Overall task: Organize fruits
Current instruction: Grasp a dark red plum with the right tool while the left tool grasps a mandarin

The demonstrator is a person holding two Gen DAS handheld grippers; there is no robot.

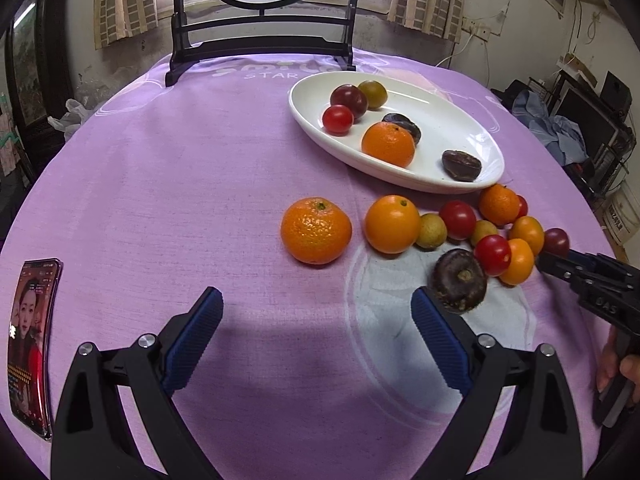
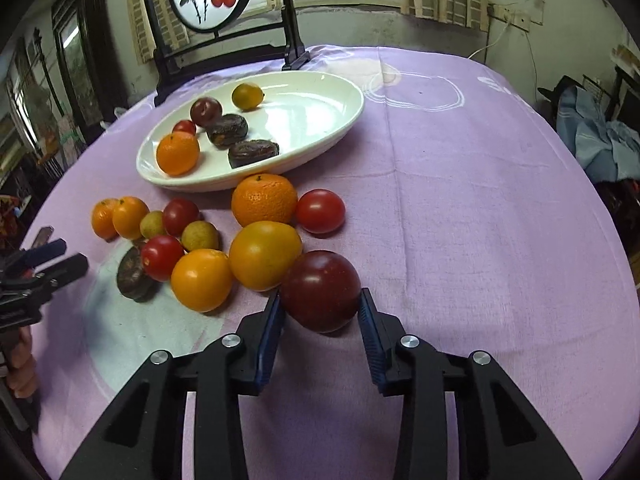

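1. The table point(image 1: 200, 168), with a purple cloth, carries everything; the loose fruits lie in a group on it just in front of the white oval plate point(image 2: 320, 136).
2. The plate holds one mandarin point(image 2: 177, 153), two dark flat fruits, a red tomato, a dark plum and a greenish round fruit.
3. The right gripper point(image 2: 321, 312) has its two blue fingers on both sides of a dark red plum point(image 2: 320, 290). The left finger touches the plum; at the right finger I cannot tell if a thin gap remains, so the grip is not sure.
4. Just beside this plum, on its left, lies a yellow-orange fruit point(image 2: 265, 254), touching it, and another orange fruit point(image 2: 202, 279) next to that. These stand close to the left finger.
5. The left gripper point(image 1: 316, 304) is wide open and holds nothing. A large mandarin point(image 1: 316, 230) lies ahead between its fingers but apart from them; a dark brown flat fruit point(image 1: 460, 280) is just at the tip of its right finger.
6. Only the left view shows a phone point(image 1: 34, 340) with a lit screen, at the left edge of the table.
7. In the left view the dark red plum is mostly hidden behind the right gripper.
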